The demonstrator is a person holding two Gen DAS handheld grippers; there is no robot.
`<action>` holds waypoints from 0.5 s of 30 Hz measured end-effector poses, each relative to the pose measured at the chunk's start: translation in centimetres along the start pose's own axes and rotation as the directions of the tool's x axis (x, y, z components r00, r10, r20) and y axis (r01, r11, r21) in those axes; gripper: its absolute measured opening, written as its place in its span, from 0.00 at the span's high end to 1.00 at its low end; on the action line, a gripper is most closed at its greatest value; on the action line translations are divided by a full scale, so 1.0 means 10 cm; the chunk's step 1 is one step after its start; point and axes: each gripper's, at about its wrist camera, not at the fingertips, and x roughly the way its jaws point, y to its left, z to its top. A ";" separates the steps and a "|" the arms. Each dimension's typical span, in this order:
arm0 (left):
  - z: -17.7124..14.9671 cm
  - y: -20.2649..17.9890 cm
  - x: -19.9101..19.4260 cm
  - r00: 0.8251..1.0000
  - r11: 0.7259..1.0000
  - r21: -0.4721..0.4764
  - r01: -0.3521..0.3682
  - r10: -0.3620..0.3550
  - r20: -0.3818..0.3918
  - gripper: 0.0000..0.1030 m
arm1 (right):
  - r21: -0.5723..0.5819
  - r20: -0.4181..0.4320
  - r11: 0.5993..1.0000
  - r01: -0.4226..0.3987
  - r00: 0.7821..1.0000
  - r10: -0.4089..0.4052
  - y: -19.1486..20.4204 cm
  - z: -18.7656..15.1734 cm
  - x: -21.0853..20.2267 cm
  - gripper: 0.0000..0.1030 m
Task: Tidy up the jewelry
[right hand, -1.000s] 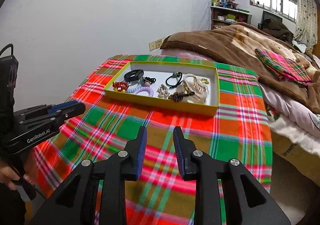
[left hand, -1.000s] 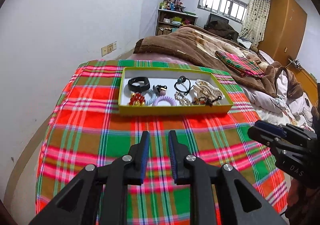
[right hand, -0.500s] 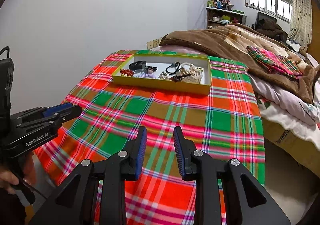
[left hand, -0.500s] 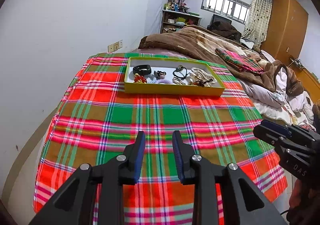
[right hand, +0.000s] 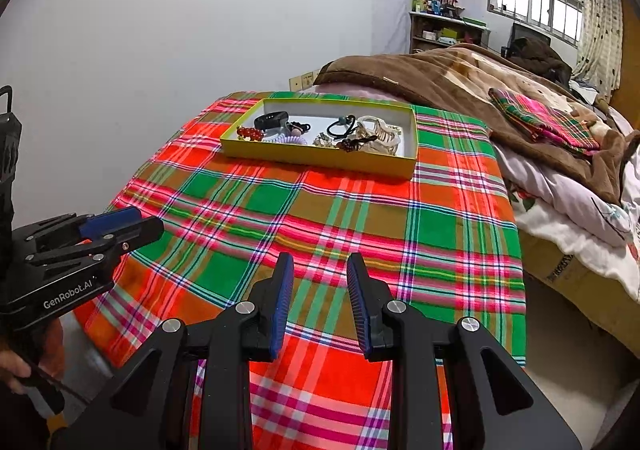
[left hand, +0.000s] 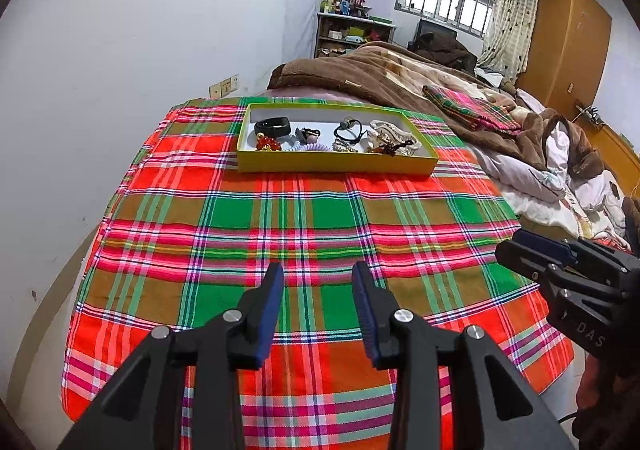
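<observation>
Bedroom, plaid cloth (left hand: 304, 218): I hold both grippers well back from the tray (left hand: 336, 164), which now sits far off at the head of the cloth, near the brown blanket (left hand: 384, 74). A second ago the tray filled the middle of both views; since then I have drawn both tools back toward the near edge, and the left gripper (left hand: 318, 304) has spread its fingers wider than they were. The right gripper (right hand: 320, 300) also hangs with its fingers apart, holding nothing. Every piece lies inside the tray: a black band (left hand: 273, 126) at the left, red beads (left hand: 268, 144) in front of it, a lilac coil (left hand: 310, 148) along the near wall, a black hair tie (left hand: 349, 129) in the middle, and a pale claw clip (left hand: 394, 136) tangled with beaded pieces at the right. Nothing lies loose on the cloth that I can see. I read the pull-back, with both tools unloaded and everything in the tray, as the close of the job, or at most a pause before a last tidy of that crowded right end.
</observation>
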 end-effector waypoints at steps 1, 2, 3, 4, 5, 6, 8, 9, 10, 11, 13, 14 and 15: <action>0.00 0.00 0.01 1.000 1.000 -0.001 0.000 0.000 -0.002 0.64 | 0.000 -0.002 1.000 0.002 1.000 -0.002 0.00 0.00 0.01 0.72; 0.00 0.01 0.02 1.000 1.000 -0.002 0.002 -0.002 -0.005 0.64 | 0.001 -0.003 1.000 0.004 1.000 -0.004 -0.01 0.00 0.02 0.72; -0.01 0.01 0.04 1.000 1.000 -0.004 0.004 -0.004 -0.007 0.64 | 0.000 -0.004 1.000 0.005 1.000 -0.005 -0.01 0.00 0.03 0.72; -0.01 0.02 0.05 1.000 1.000 -0.005 0.004 -0.004 -0.010 0.64 | 0.000 -0.005 1.000 0.006 1.000 -0.006 -0.01 0.00 0.03 0.72; -0.01 0.02 0.06 1.000 1.000 -0.005 0.000 0.000 -0.012 0.64 | 0.000 -0.008 1.000 0.007 1.000 -0.007 -0.01 0.00 0.04 0.72; -0.01 0.01 0.07 1.000 1.000 -0.002 -0.010 0.010 -0.013 0.64 | 0.000 -0.009 1.000 0.008 1.000 -0.008 -0.01 0.00 0.05 0.72; -0.02 0.00 0.09 0.999 0.999 0.009 -0.031 0.031 -0.010 0.64 | 0.000 -0.013 1.000 0.008 1.000 -0.008 -0.01 0.00 0.07 0.72; -0.02 0.00 0.10 0.999 1.000 0.008 -0.030 0.030 -0.012 0.64 | 0.000 -0.015 1.000 0.008 1.000 -0.008 -0.01 0.00 0.08 0.72; -0.02 0.01 0.11 1.000 1.000 0.003 -0.020 0.020 -0.017 0.64 | -0.001 -0.016 1.000 0.008 1.000 -0.008 -0.01 0.00 0.08 0.72; -0.02 0.02 0.13 1.000 1.000 -0.005 -0.011 0.011 -0.023 0.64 | -0.001 -0.017 1.000 0.007 1.000 -0.007 -0.01 0.00 0.09 0.72; -0.02 0.03 0.15 0.999 1.000 -0.016 -0.004 0.003 -0.034 0.64 | -0.001 -0.019 1.000 0.006 1.000 -0.006 -0.01 0.00 0.09 0.72; -0.02 0.03 0.15 0.999 1.000 -0.019 -0.004 0.003 -0.036 0.64 | -0.002 -0.020 1.000 0.006 1.000 -0.006 -0.01 0.00 0.10 0.72; -0.03 0.04 0.16 0.999 1.000 -0.020 -0.005 0.004 -0.036 0.64 | -0.002 -0.022 1.000 0.007 1.000 -0.007 -0.01 0.00 0.10 0.72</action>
